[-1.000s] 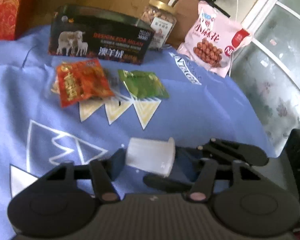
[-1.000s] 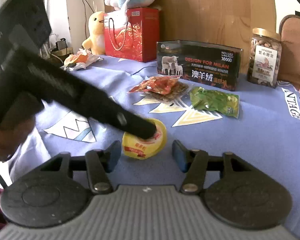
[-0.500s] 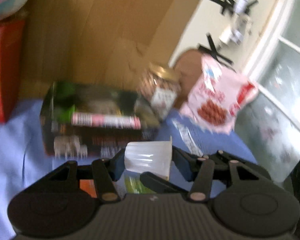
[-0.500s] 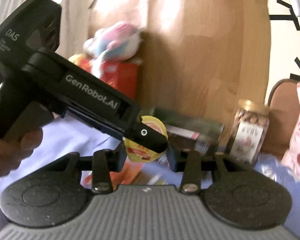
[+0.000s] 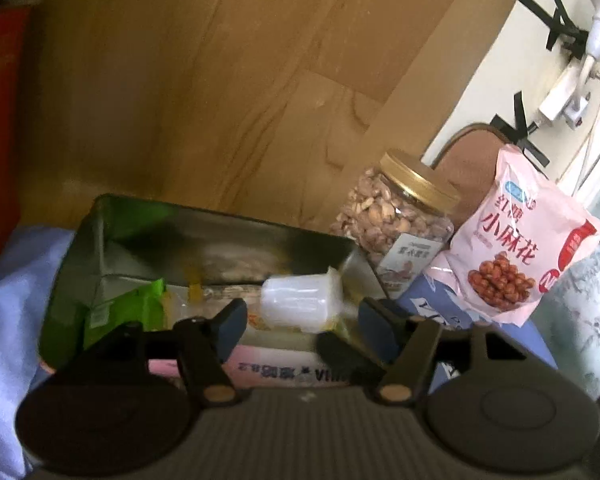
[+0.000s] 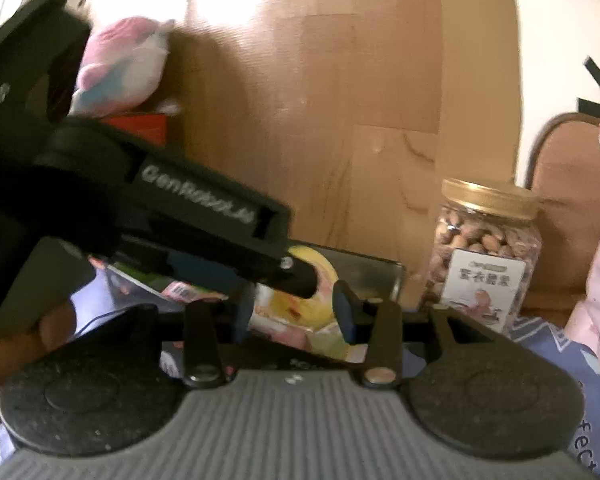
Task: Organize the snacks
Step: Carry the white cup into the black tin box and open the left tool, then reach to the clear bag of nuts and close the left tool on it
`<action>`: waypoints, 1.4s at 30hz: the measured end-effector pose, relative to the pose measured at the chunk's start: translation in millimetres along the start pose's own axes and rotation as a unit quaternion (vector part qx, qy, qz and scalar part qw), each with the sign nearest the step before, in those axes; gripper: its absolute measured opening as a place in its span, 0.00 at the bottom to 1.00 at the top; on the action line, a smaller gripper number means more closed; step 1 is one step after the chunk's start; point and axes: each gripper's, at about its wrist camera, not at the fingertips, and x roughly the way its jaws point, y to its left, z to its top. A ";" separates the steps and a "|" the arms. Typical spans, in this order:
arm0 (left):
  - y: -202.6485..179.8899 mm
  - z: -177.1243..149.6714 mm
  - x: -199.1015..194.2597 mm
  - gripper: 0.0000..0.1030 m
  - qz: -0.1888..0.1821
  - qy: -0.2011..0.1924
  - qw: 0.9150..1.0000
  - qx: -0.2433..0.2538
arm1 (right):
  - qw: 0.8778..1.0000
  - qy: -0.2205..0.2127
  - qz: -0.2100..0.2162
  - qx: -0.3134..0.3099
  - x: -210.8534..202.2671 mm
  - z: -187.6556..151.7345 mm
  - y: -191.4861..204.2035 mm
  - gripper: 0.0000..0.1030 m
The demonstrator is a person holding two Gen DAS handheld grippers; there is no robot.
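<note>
A white jelly cup [image 5: 295,300] with a yellow lid [image 6: 291,312] hangs over the open tin box [image 5: 219,216], which holds a green pack [image 5: 127,308] and other wrappers. My left gripper [image 5: 304,320] is opening, with a clear gap between each pad and the cup. In the right wrist view the left gripper's tip [image 6: 297,280] crosses in front of the lid. My right gripper [image 6: 295,316] is also easing open around the same cup. Its pads stand close beside the cup, and I see no firm press.
A gold-lidded nut jar [image 5: 400,224] and a pink snack bag [image 5: 516,248] stand right of the box, against a wooden panel. A blue cloth [image 5: 11,300] covers the surface. A plush toy [image 6: 119,64] sits on a red bag at back left. A hand [image 6: 55,324] holds the left gripper.
Both grippers carried the cup up off the blue cloth and forward to above the tin box. The left pads, earlier tight on the cup, now stand apart from it.
</note>
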 end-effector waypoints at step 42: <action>61.7 -128.2 -104.3 0.60 0.029 0.038 0.995 -0.092 | 0.958 0.150 0.151 0.191 -38.1 -49.2 -12.5 0.34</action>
